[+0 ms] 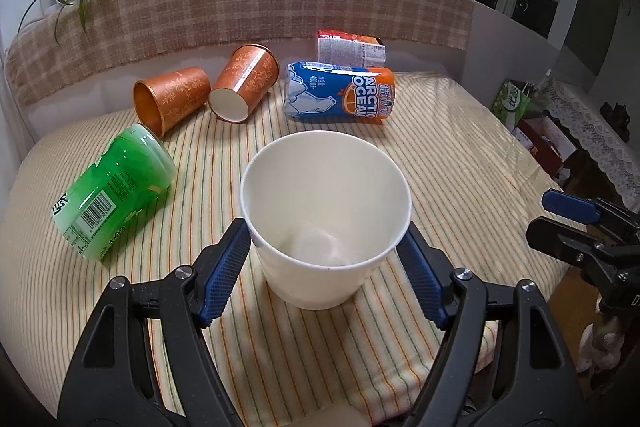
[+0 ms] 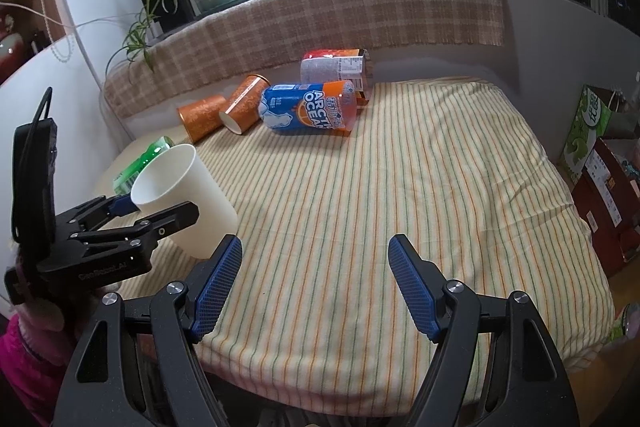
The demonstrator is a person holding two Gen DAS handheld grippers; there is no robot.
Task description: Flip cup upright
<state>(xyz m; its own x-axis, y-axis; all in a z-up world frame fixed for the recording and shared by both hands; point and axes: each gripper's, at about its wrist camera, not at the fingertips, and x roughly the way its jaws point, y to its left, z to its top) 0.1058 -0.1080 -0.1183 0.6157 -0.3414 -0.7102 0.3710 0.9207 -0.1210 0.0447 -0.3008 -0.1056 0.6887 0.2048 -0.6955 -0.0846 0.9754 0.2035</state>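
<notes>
A white paper cup stands mouth up, tilted slightly, between the blue pads of my left gripper, which is shut on its sides. In the right wrist view the same cup is held by the left gripper at the left edge of the striped cloth, its base near the cloth. My right gripper is open and empty over the near part of the cloth; it also shows in the left wrist view at the right.
Two orange patterned cups lie on their sides at the back, with a blue Arctic Ocean cup, a red-labelled one and a green one. The striped cloth covers the table. Boxes stand at the right.
</notes>
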